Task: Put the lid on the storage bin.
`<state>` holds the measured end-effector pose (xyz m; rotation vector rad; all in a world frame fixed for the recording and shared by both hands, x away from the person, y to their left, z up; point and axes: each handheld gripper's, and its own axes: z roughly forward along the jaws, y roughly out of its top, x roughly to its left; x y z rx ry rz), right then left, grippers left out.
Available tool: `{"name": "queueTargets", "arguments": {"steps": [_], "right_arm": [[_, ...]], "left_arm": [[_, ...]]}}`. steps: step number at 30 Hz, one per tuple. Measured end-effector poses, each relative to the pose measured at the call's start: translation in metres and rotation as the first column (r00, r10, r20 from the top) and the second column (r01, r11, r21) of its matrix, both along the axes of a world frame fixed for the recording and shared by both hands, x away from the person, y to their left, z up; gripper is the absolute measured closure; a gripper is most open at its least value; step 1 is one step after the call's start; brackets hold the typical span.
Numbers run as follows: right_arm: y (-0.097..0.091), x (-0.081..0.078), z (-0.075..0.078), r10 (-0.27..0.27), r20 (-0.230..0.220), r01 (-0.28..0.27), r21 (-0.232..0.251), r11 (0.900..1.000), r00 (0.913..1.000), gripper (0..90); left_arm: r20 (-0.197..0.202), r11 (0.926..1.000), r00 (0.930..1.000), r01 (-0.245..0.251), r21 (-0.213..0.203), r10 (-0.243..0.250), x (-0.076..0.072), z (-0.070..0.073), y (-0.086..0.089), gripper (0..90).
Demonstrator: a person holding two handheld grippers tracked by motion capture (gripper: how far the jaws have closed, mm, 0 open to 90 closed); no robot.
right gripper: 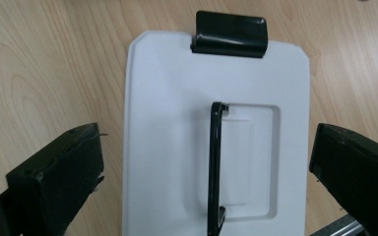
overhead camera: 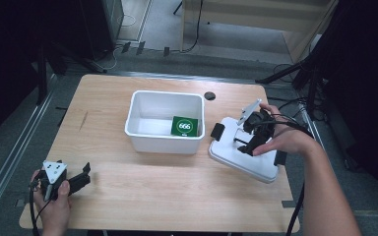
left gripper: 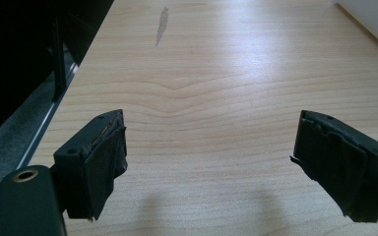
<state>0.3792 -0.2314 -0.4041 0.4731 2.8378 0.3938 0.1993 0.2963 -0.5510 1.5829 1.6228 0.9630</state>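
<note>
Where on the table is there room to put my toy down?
The biggest bare patch is the front middle of the table, between the left gripper and the white lid, in front of the white bin. The left side beside the bin is bare too. The right side is crowded: the lid lies there, with the right gripper above its handle.

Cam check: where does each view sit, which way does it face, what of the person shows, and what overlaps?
High view: above the person's side, looking forward and down on the table, white bin and green card; forearms, hands and both grippers show.
Left gripper view: rides the left gripper, facing bare tabletop; open jaws.
Right gripper view: rides the right gripper, looking down on the white lid and its black handle.
Shared: lid, in high and right gripper views.
</note>
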Motion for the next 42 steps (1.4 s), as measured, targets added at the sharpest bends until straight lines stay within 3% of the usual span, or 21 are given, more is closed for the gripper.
{"name": "queueTargets", "arguments": {"steps": [4,12,18,27,34,42], "right_arm": [[-0.005,-0.005,-0.007,-0.011,0.005,0.012,-0.023,0.9997,0.9999,2.3],[-0.017,-0.01,-0.019,-0.026,0.015,0.026,-0.04,0.9988,0.9996,15.9],[-0.025,-0.009,-0.027,-0.034,0.001,0.034,-0.031,0.9989,0.9994,36.4],[-0.03,-0.001,-0.041,-0.082,0.017,0.083,-0.052,0.9952,0.9965,54.9],[-0.028,0.003,-0.05,-0.102,0.011,0.102,-0.092,0.9904,0.9947,61.2],[-0.029,0.008,-0.054,-0.109,0.02,0.11,-0.094,0.9894,0.9939,70.5]], "left_arm": [[0.0,1.0,1.0,0.0,0.0,0.0,0.0,0.0,0.0,13.1],[-0.004,1.0,1.0,-0.003,0.001,0.003,0.002,0.0,0.0,13.1],[-0.006,1.0,1.0,0.0,0.001,0.0,0.002,0.0,0.0,13.1],[-0.005,1.0,1.0,0.0,-0.001,0.0,0.002,0.0,0.0,13.1],[-0.007,1.0,1.0,0.005,-0.003,-0.005,0.002,0.0,0.0,13.3],[-0.008,1.0,0.9999,0.009,-0.002,-0.009,0.002,0.0,0.0,13.4]]}}
